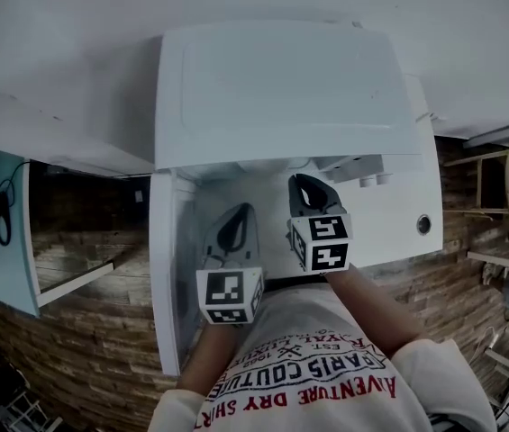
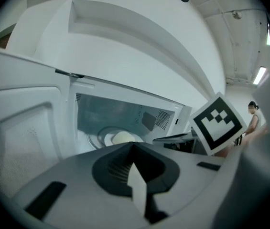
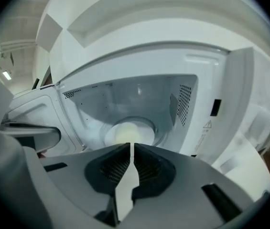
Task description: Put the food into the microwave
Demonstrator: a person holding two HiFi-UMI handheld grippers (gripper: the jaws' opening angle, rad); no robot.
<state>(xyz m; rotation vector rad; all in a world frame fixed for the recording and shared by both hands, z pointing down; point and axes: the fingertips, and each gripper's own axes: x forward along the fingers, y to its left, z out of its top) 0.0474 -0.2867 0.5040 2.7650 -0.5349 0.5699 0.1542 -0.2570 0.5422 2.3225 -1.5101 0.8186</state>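
A white desk carries a white microwave, seen steeply from above. Its door stands swung fully open at the left, so the cavity is open to view.

Two hand-held tools hover just in front of the opening, side by side and apart from each other. The left tool sits lower and nearer the open door. Its jaws are clenched together with nothing between them. The right tool is closer to the cavity mouth and points down into it. Its jaws are also pressed together and empty.

Inside, a round glass turntable lies on the cavity floor. The food, a pale rounded item, rests at its middle, well clear of both tools. Whether a plate lies under it cannot be told.

The food appears to be placed already, so closing the door seems to be what remains. The risk lies there: the left tool is near the door's swing path and could be caught or could shove the door crookedly. A slip of the right tool into the cavity could also nudge the food off centre.
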